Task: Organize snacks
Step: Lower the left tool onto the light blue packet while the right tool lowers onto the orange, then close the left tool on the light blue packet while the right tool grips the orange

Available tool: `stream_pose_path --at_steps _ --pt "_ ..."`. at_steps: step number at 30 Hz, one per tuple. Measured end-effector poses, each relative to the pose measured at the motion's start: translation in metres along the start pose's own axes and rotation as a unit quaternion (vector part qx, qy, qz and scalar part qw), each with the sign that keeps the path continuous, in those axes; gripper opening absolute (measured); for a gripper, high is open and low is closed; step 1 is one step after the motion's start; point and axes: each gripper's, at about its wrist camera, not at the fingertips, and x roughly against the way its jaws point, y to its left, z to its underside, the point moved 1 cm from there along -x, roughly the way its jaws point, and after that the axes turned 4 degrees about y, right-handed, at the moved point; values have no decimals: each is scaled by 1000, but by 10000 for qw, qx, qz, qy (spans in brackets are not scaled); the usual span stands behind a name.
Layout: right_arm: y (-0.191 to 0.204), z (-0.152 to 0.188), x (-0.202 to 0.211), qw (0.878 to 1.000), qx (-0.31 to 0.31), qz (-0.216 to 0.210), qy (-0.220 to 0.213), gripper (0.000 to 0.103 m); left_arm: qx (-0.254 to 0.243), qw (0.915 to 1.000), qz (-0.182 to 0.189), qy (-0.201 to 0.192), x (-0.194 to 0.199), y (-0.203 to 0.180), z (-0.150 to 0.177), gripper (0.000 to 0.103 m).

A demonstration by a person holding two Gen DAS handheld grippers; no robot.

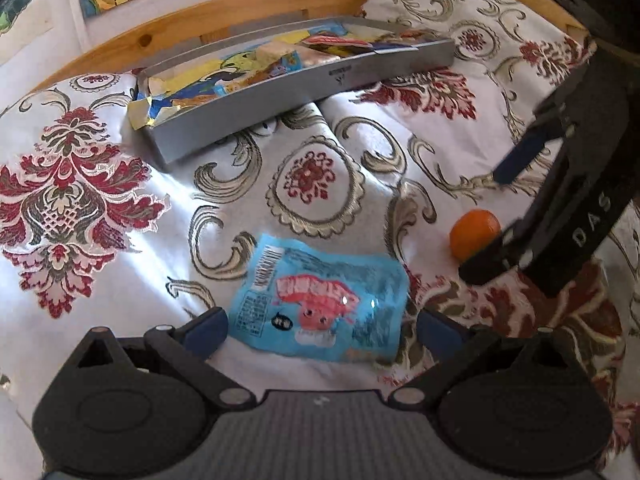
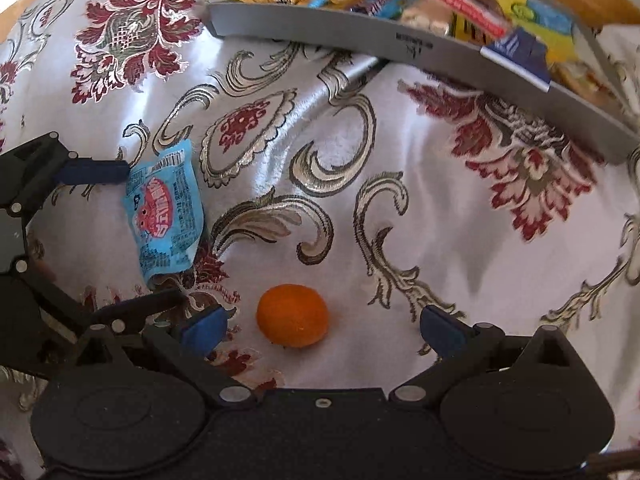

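Packet (image 1: pixel 320 300), blue w/ pink print, lies flat on patterned cloth (image 1: pixel 120 240), between the spread fingers of left gripper (image 1: pixel 322 326), not gripped. Right of it, orange fruit (image 2: pixel 293 315) sits on cloth between wide-apart fingers of right gripper (image 2: pixel 322 326), untouched. Far side: grey tray (image 1: pixel 304 92) full of snack wrappers, well apart from both.

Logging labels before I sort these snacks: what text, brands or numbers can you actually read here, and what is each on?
"DAS": white letters on the right claw arm, seen from the left wrist view.
Blue packet: pink lettering, a barcode and fine print, all too blurred to read.
Grey tray: small dark logo and print on its front wall, too small to read.
Wrappers in the tray: print blurred, unreadable.
Orange fruit: no label.
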Motion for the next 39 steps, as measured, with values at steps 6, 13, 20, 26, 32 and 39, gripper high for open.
stream_pose_path --at_steps 6,13,20,26,32,39 --pt "0 -2 -5 9999 -123 -28 42 102 25 10000 66 -45 -5 5 -1 102" --pt "0 -2 -10 9998 -139 -56 105 101 -136 9996 222 -105 -2 7 -1 102" --pt "1 -2 -11 9997 -142 -194 71 94 -185 9989 397 -153 -4 8 -2 102" --pt "1 -2 -9 9995 -153 -275 22 89 -345 9986 362 -177 -9 4 -4 102" --pt "3 2 -6 9996 -55 -294 -18 78 -504 9979 368 -197 -14 3 -4 102" --pt "3 3 -4 9991 -26 -421 -72 56 -596 9970 468 -123 -13 6 -3 99"
